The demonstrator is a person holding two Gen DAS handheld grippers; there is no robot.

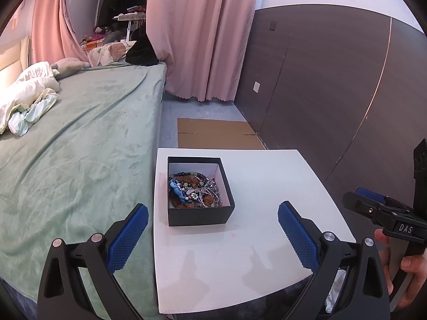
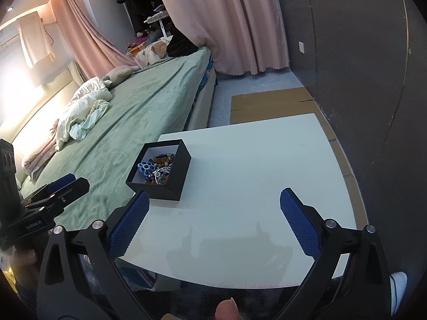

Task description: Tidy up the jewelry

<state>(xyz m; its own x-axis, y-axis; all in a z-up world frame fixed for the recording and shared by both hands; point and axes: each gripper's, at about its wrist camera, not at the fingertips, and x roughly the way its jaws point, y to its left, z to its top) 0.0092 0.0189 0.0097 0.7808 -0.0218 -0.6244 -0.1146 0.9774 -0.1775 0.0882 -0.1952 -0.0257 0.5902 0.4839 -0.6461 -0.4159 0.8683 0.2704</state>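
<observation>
Left claw (image 1: 213, 236): held wide, empty, for reaching.
Right claw (image 2: 214, 222): held wide, empty.
Box (image 1: 198, 214): set ahead of left claw, jewelry (image 1: 196, 190) piled inside.

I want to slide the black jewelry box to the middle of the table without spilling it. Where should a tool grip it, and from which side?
Grip the black box by one upright wall, one finger inside and one outside, coming from above. The near wall is probably best: it faces the open left tool, and its rim is bare. The beads are heaped loosely, so keep the box level.
</observation>
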